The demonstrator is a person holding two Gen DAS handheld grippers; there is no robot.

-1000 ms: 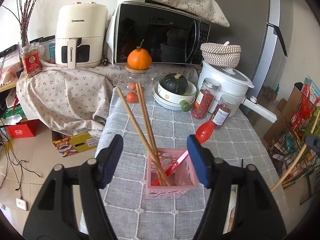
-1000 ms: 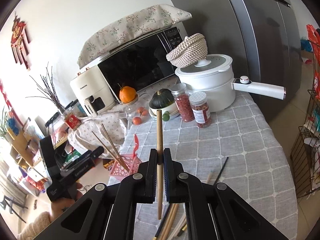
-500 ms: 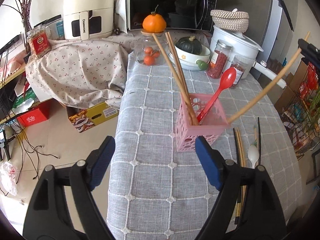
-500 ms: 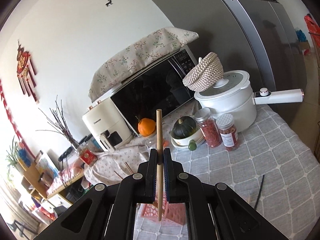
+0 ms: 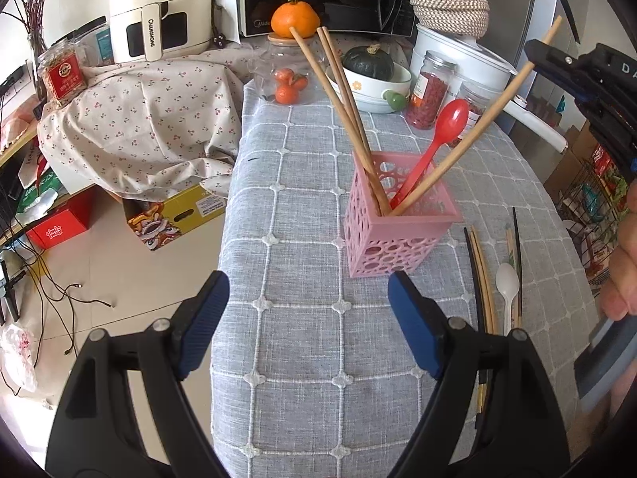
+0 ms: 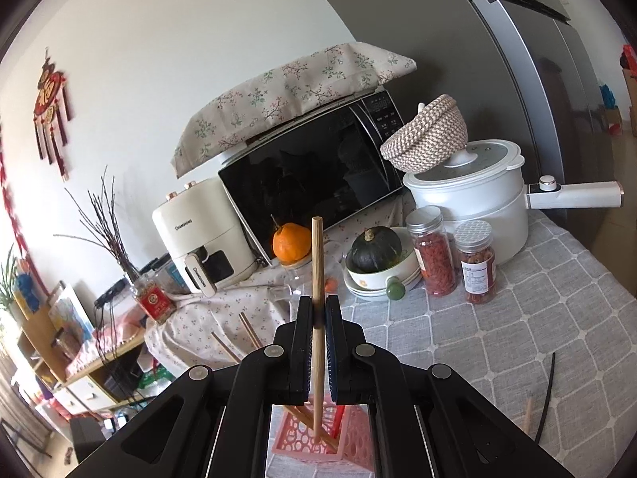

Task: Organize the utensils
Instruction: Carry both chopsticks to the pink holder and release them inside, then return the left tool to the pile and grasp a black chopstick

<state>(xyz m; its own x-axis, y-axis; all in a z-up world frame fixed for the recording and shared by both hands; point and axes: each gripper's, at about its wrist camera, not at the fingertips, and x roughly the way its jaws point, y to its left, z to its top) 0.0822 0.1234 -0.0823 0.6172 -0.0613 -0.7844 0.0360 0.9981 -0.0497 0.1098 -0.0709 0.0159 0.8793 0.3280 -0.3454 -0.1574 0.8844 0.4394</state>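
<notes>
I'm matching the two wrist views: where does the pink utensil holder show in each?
Left wrist view: pink utensil holder right of centre, on the grey cloth.
Right wrist view: bottom centre, mostly hidden behind the right tongs.
Shared landmark: the orange by the microwave.

Bare grey checked cloth on the desk [image 5: 302,239] between the wide-open left tool [image 5: 308,320] and the pink perforated plastic basket [image 5: 398,235]: free passage there. Over the basket mouth, crowded by three slanting wooden chopsticks [image 5: 342,91], a red plastic spoon [image 5: 434,147] and the wooden chopstick [image 6: 317,318] clamped in the right tool [image 6: 317,320]. Right of the basket, blocked low by loose chopsticks [image 5: 483,279] and a white plastic spoon [image 5: 508,285]. Far edge walled by two red-filled jars [image 6: 454,259], white bowls holding a dark green squash [image 6: 376,257], and a white pot [image 6: 469,199].
</notes>
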